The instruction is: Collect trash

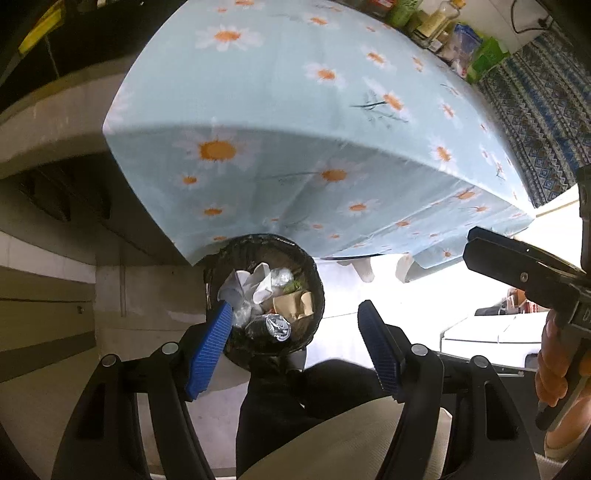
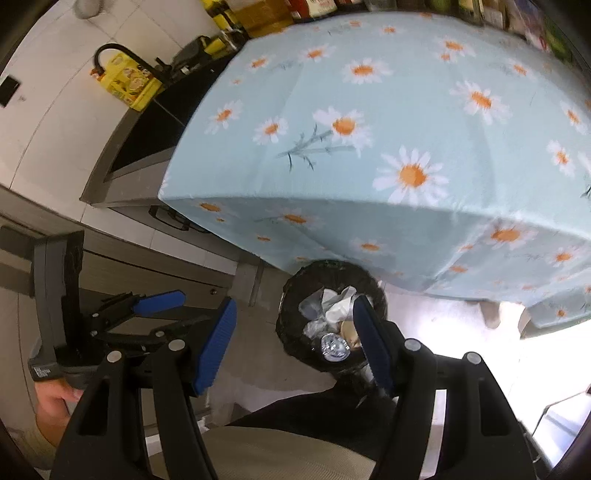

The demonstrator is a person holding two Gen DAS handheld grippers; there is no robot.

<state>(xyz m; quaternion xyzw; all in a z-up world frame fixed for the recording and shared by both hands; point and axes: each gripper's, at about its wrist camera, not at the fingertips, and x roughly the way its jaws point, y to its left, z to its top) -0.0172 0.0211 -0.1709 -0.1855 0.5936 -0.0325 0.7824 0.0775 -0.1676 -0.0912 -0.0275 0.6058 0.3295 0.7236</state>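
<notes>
While both grippers hang half open and empty, the trash bin (image 1: 264, 295) sits on the floor below your left gripper (image 1: 293, 350), nearer than your right gripper (image 2: 295, 343).

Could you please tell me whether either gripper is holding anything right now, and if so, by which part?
Nothing is held. The left gripper and right gripper both stand open and empty above the trash bin.

Home kitchen, daisy tablecloth (image 2: 406, 110), sink tap (image 2: 122, 55), jars (image 1: 439, 18), lined bin (image 1: 310, 273)
</notes>
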